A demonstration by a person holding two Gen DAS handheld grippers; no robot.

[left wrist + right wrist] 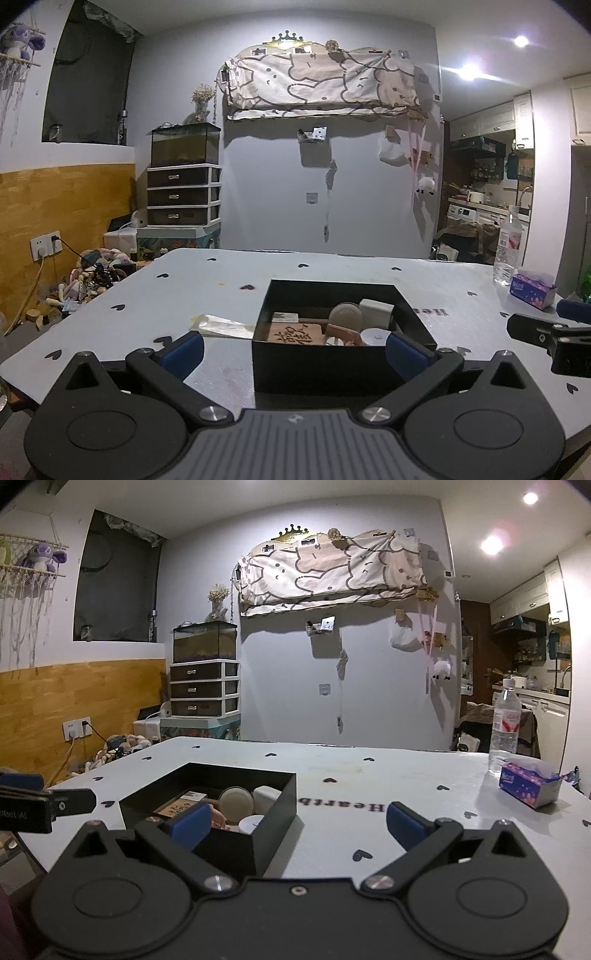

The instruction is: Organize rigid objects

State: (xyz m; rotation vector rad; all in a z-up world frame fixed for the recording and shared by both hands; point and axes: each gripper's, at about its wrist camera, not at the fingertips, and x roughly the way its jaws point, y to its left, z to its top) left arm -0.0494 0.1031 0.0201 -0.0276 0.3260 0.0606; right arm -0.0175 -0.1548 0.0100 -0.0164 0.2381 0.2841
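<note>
Clearly holding nothing on either side: left gripper (294,349) spread to full width, blue fingers (184,349) well apart and empty; right gripper (298,824) likewise spread, nothing between. Squarely ahead of the left gripper, on the white tabletop (207,280): a black open box (332,285), near wall filling most of the gap between those fingers, apparently clear of both. Already packed inside: a carved wooden block (293,334) at the near left, a round tan disc (345,315) standing behind it, a white block (375,310) at the back right, a white round lid (373,336) at the near right, plus a pinkish piece (341,334) too hidden to name. Apparently the one thing not yet put away: a flat pale piece (221,326), lying on the tabletop just beside the box's left wall, touching or nearly so, cannot tell which. Most important for the coming move: lying just beyond the left gripper's left-hand finger and slightly inward of it, long axis running across the view, roughly at right angles to the pointing line. Nearer the left hand by far; not to be made out from the right wrist, with the box off to the left of that gripper. Probably calls for a short swing leftward and a low, flat approach, fingers closing across the narrow width. Risks sliding so thin a piece rather than lifting it. Far off to the right, well apart: a water bottle (511,243) and a tissue pack (532,291).
</note>
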